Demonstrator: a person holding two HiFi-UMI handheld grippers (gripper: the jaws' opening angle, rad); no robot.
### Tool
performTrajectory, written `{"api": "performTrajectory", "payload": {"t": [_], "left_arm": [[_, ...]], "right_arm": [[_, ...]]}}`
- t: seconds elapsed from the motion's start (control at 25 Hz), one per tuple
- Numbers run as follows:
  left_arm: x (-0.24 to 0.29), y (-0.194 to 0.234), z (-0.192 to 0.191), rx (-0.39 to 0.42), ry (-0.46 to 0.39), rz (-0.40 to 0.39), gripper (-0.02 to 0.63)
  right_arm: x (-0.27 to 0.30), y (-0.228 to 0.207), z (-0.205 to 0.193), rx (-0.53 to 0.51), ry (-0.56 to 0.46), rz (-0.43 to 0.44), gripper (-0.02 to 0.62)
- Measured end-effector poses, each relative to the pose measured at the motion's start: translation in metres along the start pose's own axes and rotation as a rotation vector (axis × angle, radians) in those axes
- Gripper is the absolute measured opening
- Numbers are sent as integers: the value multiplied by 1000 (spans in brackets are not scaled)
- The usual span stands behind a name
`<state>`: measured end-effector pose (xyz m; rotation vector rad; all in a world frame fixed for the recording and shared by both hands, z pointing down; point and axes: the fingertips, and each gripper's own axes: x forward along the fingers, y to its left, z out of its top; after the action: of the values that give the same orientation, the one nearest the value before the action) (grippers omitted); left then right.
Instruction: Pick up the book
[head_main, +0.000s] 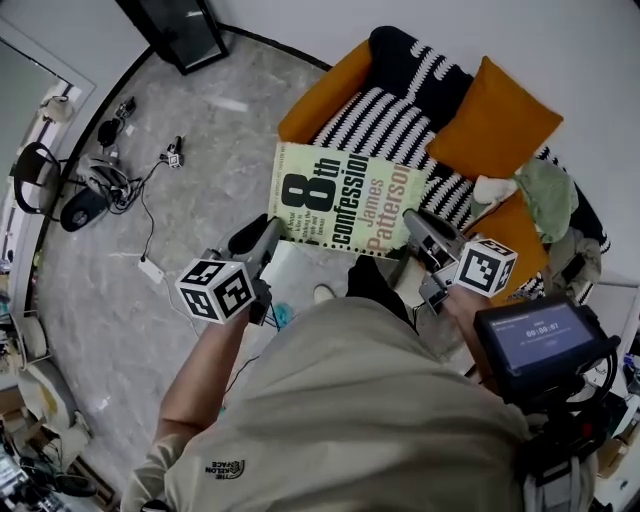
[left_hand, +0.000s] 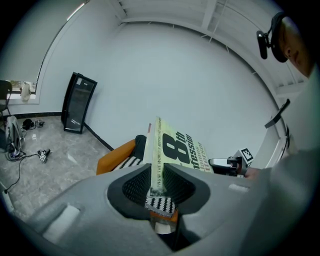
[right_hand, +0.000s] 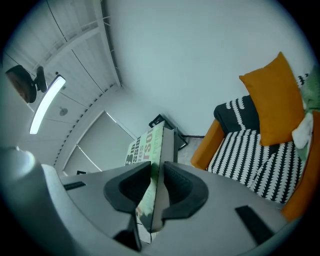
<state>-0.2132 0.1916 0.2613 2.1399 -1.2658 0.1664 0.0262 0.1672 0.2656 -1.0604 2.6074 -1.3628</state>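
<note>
A pale green paperback book (head_main: 345, 200) with bold black print on its cover hangs in the air in front of the sofa, cover up. My left gripper (head_main: 266, 236) is shut on its left edge. My right gripper (head_main: 422, 226) is shut on its right edge. In the left gripper view the book (left_hand: 176, 146) stands edge-on between the pads of the left gripper (left_hand: 157, 176). In the right gripper view the book (right_hand: 148, 146) is clamped the same way in the right gripper (right_hand: 157, 183), and its lower corner sticks out below the jaws.
Behind the book is a striped black-and-white sofa (head_main: 385, 125) with orange arms and an orange cushion (head_main: 495, 120). Green and white cloths (head_main: 545, 195) lie on its right end. Cables and headphones (head_main: 95, 185) lie on the grey floor at the left. A black box (head_main: 180, 30) stands by the wall.
</note>
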Motion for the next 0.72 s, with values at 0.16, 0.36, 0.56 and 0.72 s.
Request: {"api": "performTrajectory", "payload": {"t": [0.16, 0.36, 0.56, 0.72], "left_arm": [[-1, 0, 2, -2, -3, 1, 83], [2, 0, 2, -3, 5, -6, 83], [2, 0, 1, -8, 5, -6, 83], [3, 1, 0, -11, 10, -6, 83]], "right_arm": [[1, 3, 4, -7, -11, 4, 89], [0, 2, 6, -8, -17, -2, 89], [0, 3, 5, -12, -20, 4, 89], [0, 4, 6, -16, -20, 0, 89]]}}
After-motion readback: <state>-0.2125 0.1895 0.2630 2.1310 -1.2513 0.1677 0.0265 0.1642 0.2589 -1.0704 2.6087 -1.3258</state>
